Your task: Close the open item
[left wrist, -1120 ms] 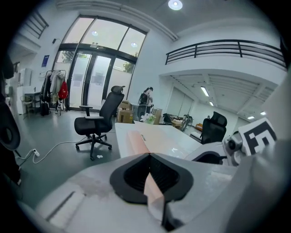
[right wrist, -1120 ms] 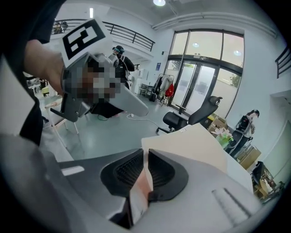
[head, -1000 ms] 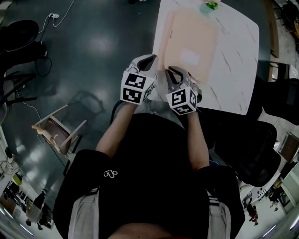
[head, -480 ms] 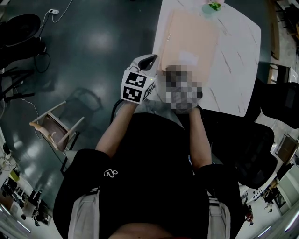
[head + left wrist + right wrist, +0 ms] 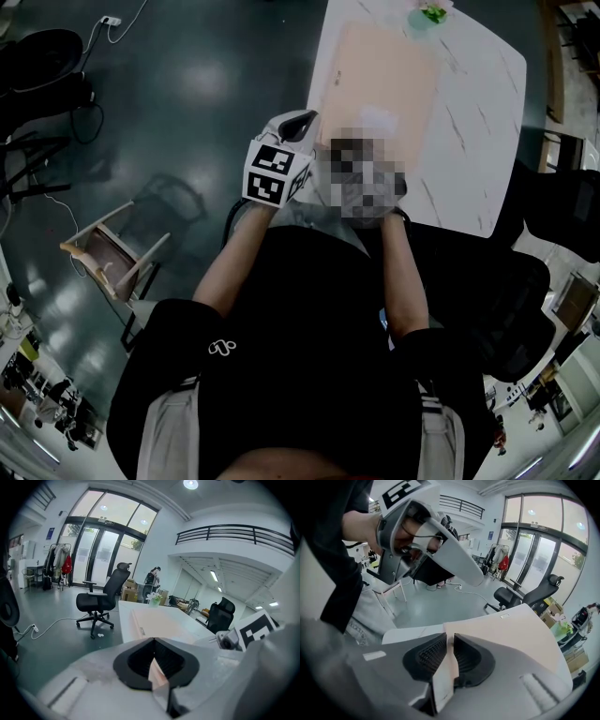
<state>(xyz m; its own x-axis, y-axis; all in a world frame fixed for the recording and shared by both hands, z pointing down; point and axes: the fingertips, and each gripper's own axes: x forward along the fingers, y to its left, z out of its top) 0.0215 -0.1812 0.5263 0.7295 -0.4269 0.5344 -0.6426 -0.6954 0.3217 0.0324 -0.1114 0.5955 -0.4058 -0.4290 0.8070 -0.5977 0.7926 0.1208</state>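
Observation:
A flat peach-pink folder [image 5: 380, 75] with a white label lies on the white table [image 5: 469, 122]. Both grippers are at its near edge. My left gripper [image 5: 153, 640] is shut on a pink sheet of the folder [image 5: 157, 620], which runs down between the pads. In the head view it sits at the folder's near left corner [image 5: 302, 120]. My right gripper [image 5: 450, 637] has just been opening. A pale flap of the folder [image 5: 520, 630] stands in the narrow gap between its jaws, and the pads do not press on it. A mosaic patch hides this gripper in the head view.
A vase of green flowers [image 5: 427, 11] stands at the table's far edge. A black office chair [image 5: 525, 309] is at the right and another [image 5: 101, 599] beyond the table's left side. A small wooden chair [image 5: 117, 262] stands on the dark floor at the left.
The right gripper has dipped slightly at the folder's near edge. The left gripper has kept its place on the folder.

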